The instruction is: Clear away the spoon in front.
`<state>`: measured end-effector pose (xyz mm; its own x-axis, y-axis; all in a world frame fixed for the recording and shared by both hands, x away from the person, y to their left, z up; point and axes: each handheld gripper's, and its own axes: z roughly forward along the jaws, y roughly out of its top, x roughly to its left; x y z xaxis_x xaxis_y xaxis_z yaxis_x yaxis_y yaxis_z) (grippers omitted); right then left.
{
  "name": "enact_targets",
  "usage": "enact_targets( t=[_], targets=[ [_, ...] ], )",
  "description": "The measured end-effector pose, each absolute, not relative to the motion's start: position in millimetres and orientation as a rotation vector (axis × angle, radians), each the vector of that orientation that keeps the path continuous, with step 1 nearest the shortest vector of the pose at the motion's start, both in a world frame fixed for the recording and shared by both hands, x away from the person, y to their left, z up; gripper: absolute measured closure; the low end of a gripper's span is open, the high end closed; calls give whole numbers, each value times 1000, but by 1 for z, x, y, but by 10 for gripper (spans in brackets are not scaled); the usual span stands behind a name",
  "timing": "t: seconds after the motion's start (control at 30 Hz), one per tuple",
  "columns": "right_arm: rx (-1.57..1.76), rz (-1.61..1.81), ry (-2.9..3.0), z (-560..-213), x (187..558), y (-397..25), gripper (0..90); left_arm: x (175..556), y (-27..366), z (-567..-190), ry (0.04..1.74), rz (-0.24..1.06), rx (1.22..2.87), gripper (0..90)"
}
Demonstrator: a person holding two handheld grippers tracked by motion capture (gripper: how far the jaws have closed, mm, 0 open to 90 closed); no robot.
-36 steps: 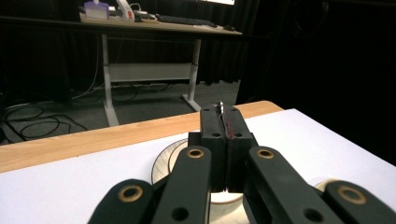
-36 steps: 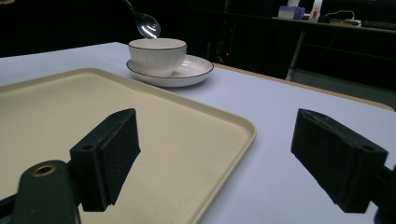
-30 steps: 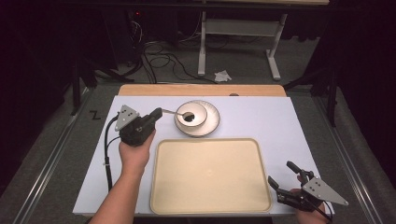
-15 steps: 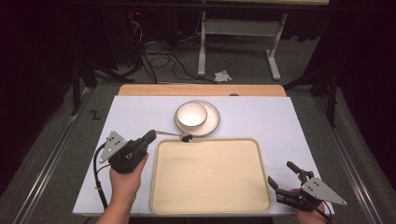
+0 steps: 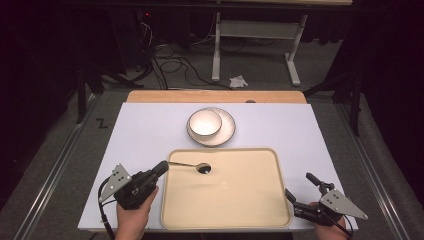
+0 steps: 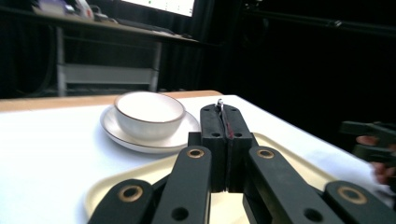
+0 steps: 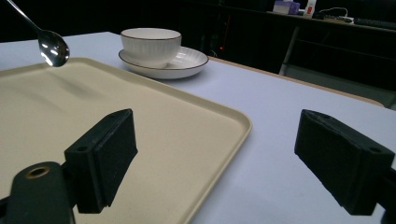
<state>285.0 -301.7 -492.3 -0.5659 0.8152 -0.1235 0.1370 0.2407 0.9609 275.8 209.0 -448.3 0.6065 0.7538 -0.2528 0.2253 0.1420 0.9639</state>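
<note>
Over the tray's (image 5: 235, 200) upper-left corner, toward ten o'clock from its middle, the left claw (image 5: 161, 168) held a spoon (image 5: 192, 165) by the handle end, its jaws pressed tight together on the thin metal, as the left gripper view showed (image 6: 223, 135). The spoon's bowl hung just above the tray floor, throwing a dark shadow beneath it, so it had apparently not yet touched down. At twelve o'clock from the tray, the white bowl (image 5: 204, 122) sat on its saucer (image 5: 226, 132), near the tray's far rim but apart from it.

The step in hand looked like laying the spoon in the tray. To do it well, the left claw would need to lower until the spoon's bowl met the tray, then flatten the handle before letting go, since a release from height could make the spoon bounce or skid. Carrying it a little toward three o'clock first would keep the handle off the raised rim.

The right claw (image 5: 300, 199) waited at the tray's four o'clock corner, jaws spread wide and holding nothing; the right gripper view showed the tray edge (image 7: 224, 140) between them.
</note>
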Motion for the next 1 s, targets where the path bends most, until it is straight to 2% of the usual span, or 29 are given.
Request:
enact_targets(
  t=[0.53, 1.0],
  targets=[
    [871, 1360, 1883, -493, 285, -303, 137, 281, 200, -466, 937, 346, 1398, 898],
    [868, 1360, 1893, -493, 286, -302, 139, 291, 195, -485, 997, 182, 1338, 898]
  ],
)
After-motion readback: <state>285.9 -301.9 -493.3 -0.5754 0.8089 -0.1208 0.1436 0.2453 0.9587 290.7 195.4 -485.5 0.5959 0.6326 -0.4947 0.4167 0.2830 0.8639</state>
